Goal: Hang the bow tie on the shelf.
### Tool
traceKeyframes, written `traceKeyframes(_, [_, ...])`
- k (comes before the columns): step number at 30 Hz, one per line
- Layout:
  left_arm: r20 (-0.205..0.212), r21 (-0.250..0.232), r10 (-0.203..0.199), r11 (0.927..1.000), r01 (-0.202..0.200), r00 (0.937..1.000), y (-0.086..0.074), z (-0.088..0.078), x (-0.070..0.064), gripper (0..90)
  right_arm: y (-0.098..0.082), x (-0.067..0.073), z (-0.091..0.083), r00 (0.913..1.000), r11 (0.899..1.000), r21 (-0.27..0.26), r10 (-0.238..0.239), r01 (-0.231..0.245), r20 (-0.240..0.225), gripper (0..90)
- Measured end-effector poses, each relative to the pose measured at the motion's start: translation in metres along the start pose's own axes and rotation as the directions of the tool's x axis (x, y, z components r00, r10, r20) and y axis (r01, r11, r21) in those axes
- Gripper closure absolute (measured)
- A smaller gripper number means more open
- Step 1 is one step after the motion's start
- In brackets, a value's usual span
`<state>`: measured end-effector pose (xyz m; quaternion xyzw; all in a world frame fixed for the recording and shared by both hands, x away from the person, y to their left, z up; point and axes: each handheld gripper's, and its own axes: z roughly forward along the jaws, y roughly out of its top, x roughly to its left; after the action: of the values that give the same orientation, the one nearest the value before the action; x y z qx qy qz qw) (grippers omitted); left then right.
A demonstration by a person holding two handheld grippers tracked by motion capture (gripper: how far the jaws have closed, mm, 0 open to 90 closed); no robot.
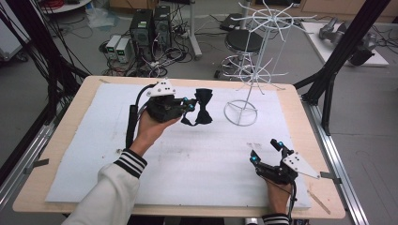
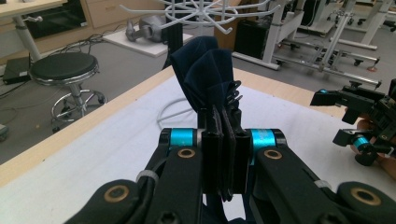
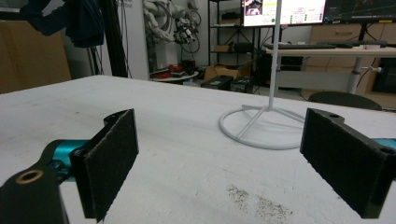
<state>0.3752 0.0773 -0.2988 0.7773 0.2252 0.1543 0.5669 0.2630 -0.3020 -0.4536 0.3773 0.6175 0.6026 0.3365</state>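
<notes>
A dark navy bow tie [image 1: 202, 107] hangs above the white foam mat, held by my left gripper [image 1: 190, 105], which is shut on it. In the left gripper view the bow tie [image 2: 205, 74] rises out of the pressed-together jaws of that gripper [image 2: 224, 135]. A white wire rack [image 1: 253, 56] stands just right of the tie, its ring base [image 1: 241, 112] on the mat. My right gripper [image 1: 266, 152] rests near the mat's front right, open and holding nothing. In the right gripper view its pads [image 3: 109, 161] stand wide apart, and the rack's base [image 3: 261, 126] lies ahead.
The white foam mat [image 1: 187, 154] covers most of a wooden table [image 1: 56, 140]. Black frame posts stand at both sides. A black stool [image 1: 244, 42], computer towers and cables sit on the floor beyond the far edge.
</notes>
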Motion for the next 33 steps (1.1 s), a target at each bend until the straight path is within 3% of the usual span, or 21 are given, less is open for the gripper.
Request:
traceKeyframes(18, [0.054, -0.019, 0.017, 0.9997, -0.016, 0.9984, 0.02, 0.038, -0.008, 86.9, 0.0, 0.0, 0.0, 1.0, 1.0, 0.0, 0.007, -0.007, -0.003, 10.5])
traceKeyframes(29, [0.108, -0.067, -0.028, 0.9971, 0.036, 0.9937, 0.031, 0.055, -0.003, 86.9, 0.0, 0.0, 0.0, 1.0, 1.0, -0.002, 0.007, -0.007, -0.004, 10.5])
traceKeyframes(33, [0.113, -0.077, -0.023, 0.9965, 0.032, 0.9933, 0.033, 0.06, 0.0, 87.2, 0.0, 0.0, 0.0, 1.0, 1.0, -0.003, 0.006, -0.006, -0.003, 10.5])
